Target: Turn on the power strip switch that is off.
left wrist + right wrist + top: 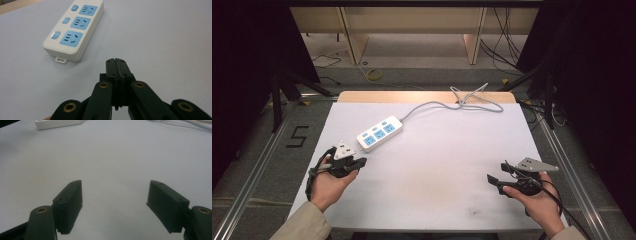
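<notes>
A white power strip [380, 133] with three blue sockets lies on the white table top [432, 165], its grey cable [462, 102] running off to the far edge. My left gripper [360, 162] sits just in front of the strip's near end, shut, jaws pressed together with nothing between them. In the left gripper view the strip [75, 30] lies ahead and left of the left gripper [117, 64]. My right gripper [495, 181] rests at the table's right front, open and empty. In the right gripper view the right gripper [113, 195] has bare table between its jaws, and the strip's end [58, 123] shows far off.
The table's wooden far edge [427, 96] carries the looped cable. Metal frame rails [257, 165] run along both sides. A shelf unit [412, 30] stands behind the table, with loose cables [504, 45] on the floor.
</notes>
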The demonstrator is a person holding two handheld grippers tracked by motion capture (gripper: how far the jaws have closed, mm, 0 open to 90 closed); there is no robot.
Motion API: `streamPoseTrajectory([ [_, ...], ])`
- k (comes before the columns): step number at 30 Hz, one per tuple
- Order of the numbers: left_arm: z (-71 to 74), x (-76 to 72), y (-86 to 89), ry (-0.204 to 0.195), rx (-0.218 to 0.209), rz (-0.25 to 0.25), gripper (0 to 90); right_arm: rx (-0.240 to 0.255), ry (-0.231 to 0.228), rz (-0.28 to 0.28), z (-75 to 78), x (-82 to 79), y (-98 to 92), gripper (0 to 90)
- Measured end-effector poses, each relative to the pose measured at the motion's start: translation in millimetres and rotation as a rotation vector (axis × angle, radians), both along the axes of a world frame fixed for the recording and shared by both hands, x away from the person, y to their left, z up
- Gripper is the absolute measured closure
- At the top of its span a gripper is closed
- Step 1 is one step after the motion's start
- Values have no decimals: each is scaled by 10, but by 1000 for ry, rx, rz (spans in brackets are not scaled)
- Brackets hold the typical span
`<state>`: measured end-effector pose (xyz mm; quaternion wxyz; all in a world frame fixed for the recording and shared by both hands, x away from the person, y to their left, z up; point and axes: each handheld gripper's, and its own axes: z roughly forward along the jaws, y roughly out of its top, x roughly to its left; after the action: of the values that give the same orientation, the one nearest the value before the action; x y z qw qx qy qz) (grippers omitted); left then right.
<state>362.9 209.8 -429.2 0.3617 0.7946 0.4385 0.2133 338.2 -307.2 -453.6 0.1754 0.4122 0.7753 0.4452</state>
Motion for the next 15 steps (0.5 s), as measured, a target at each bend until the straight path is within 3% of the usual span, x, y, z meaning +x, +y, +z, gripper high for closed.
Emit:
streamPoseTrajectory([
  [15,7,142,-56,11,3,3,898,-7,9,-1,-14,-14,1,285],
])
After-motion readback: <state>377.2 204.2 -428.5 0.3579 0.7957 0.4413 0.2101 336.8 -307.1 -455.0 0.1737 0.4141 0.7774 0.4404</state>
